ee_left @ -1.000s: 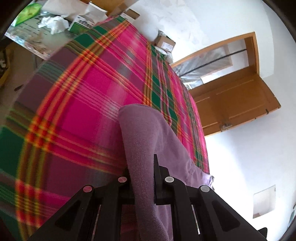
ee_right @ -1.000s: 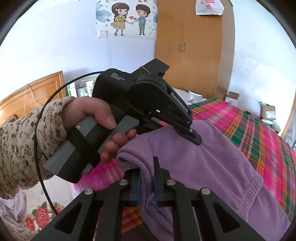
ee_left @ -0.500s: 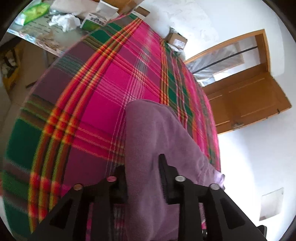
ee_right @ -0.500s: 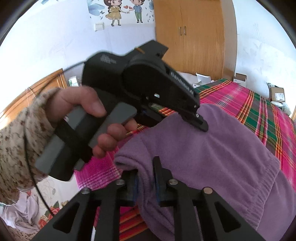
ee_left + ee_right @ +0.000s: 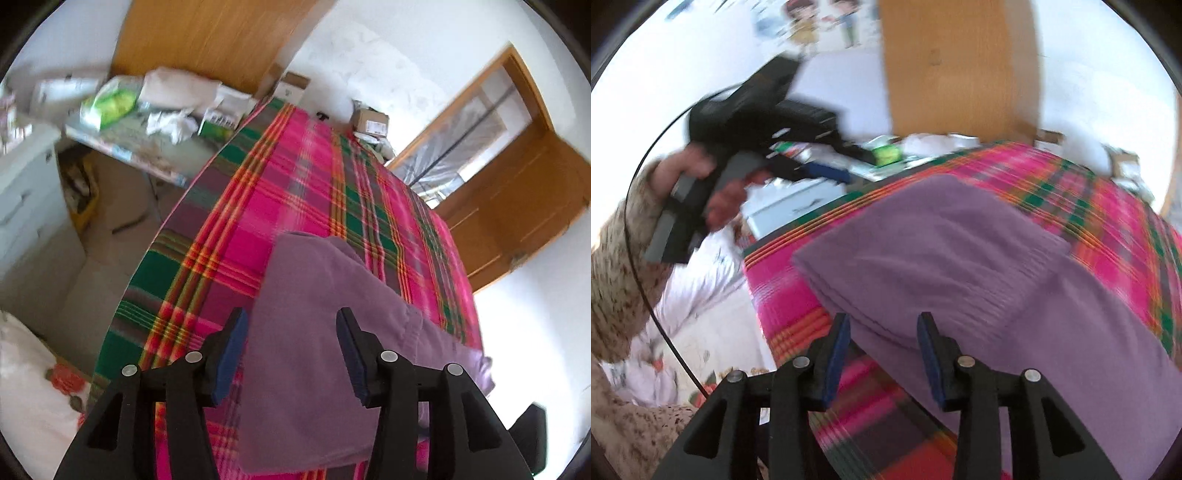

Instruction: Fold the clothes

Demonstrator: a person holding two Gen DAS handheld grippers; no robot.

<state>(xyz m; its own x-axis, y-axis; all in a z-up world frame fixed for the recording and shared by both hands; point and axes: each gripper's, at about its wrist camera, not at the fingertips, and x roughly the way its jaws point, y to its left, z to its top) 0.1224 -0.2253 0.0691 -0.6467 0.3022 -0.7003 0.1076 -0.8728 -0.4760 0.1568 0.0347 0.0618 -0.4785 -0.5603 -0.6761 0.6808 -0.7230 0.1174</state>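
A purple fleece garment [image 5: 314, 332] lies folded over on the pink and green plaid bedspread [image 5: 295, 192]. My left gripper [image 5: 290, 332] hovers above its near end, its jaws opening and the pads clear of the cloth. In the right wrist view the same purple garment [image 5: 960, 258] rests flat with a doubled edge toward me. My right gripper [image 5: 882, 338] is also opening, with that folded edge showing in the gap but untouched. The left gripper's black body [image 5: 757, 122] is raised at upper left in a hand with a floral sleeve [image 5: 617, 258].
A cluttered table [image 5: 147, 122] with bags and boxes stands beyond the bed's far left corner. A white cabinet [image 5: 26, 206] is at the left, a wooden door [image 5: 517, 206] at the right. White bedding with red flowers [image 5: 683, 332] lies off the bed's near edge.
Both grippers let go of the purple garment and their jaws spread. The left gripper rose and pulled back from the cloth; the right one moved sideways, and the garment now lies flat.
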